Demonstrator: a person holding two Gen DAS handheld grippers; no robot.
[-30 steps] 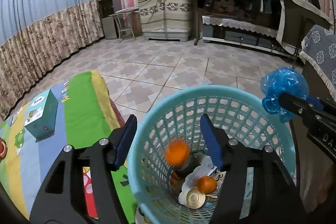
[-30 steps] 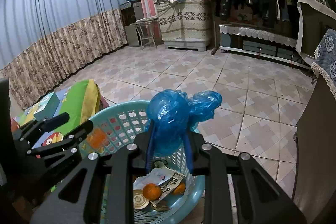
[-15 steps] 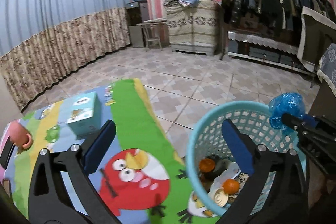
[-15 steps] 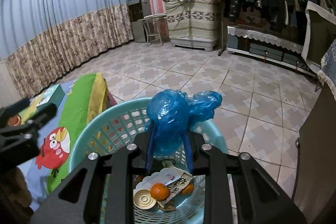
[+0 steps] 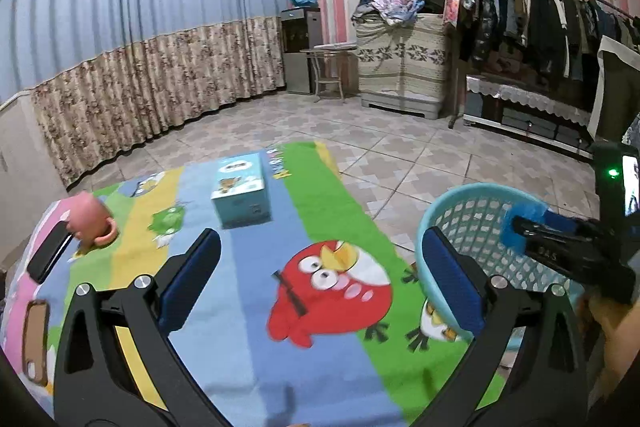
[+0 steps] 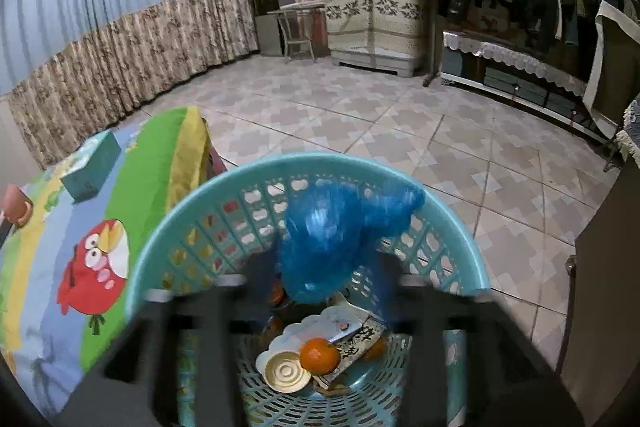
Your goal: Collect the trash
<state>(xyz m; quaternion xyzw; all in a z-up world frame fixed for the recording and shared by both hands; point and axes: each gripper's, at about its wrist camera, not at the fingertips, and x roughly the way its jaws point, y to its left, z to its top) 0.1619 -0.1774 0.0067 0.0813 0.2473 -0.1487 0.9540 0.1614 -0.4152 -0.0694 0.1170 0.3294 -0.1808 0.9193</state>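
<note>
right gripper (image 6: 320,267) hangs over the basket (image 6: 172,211), tilted down into its mouth so whatever it lets go falls inside. its jaws have just been opening, and the blue bag (image 6: 332,231) sits loose between them, blurred; the pads look to have parted from it, so it seems to be dropping, not held. that placement makes sense: the bag is soft and light and could drift, so it is released low, inside the rim.

the basket already holds an orange (image 6: 319,355), a round lid (image 6: 285,371) and scraps of paper, so the collecting looks well along. it stands on the floor right against the edge of the mat (image 5: 256,327).

left gripper (image 5: 320,279) is wide open with nothing between its jaws, pointed down across the mat. on the mat lie a box (image 5: 240,195), a pink cup (image 5: 90,219) on its side and a phone (image 5: 50,257). my guess is this hand is searching for the next piece of trash; whether any of these counts as trash i cannot tell.
</note>
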